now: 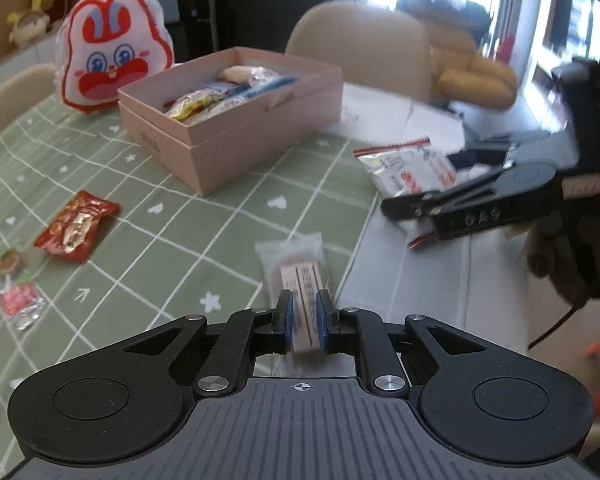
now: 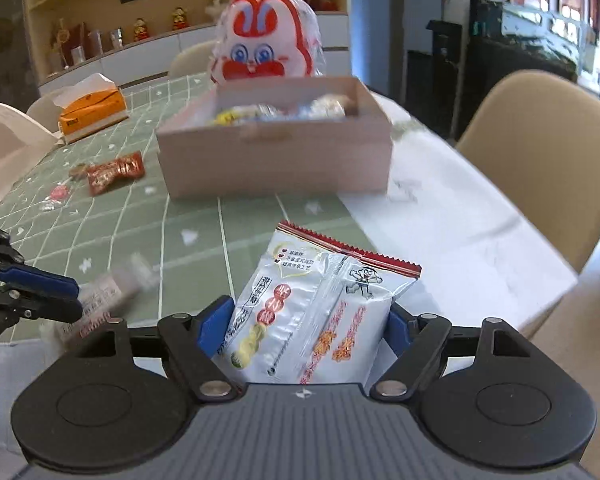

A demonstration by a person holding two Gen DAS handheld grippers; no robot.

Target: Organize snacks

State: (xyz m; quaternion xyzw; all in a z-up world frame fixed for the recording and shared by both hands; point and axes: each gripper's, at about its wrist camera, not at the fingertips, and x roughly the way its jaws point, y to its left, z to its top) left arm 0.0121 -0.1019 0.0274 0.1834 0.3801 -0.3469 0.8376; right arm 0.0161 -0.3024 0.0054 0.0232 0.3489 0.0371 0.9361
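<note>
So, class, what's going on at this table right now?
A person is sorting snacks with two handheld grippers. The left gripper is shut on a small clear-wrapped snack bar. The right gripper has the silver-and-red snack bag between its fingers. The pink box ahead already holds several snacks, and a few red-wrapped candies lie loose on the green tablecloth.

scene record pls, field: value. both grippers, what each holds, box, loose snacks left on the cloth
left gripper: shut on clear-wrapped bar
right gripper: jaws wide, silver snack bag between them, pads at its sides
pink box: open, several snacks inside
loose on green cloth: red packet, small candies
behind box: rabbit-face bag
far left, right wrist view: orange tissue box
</note>
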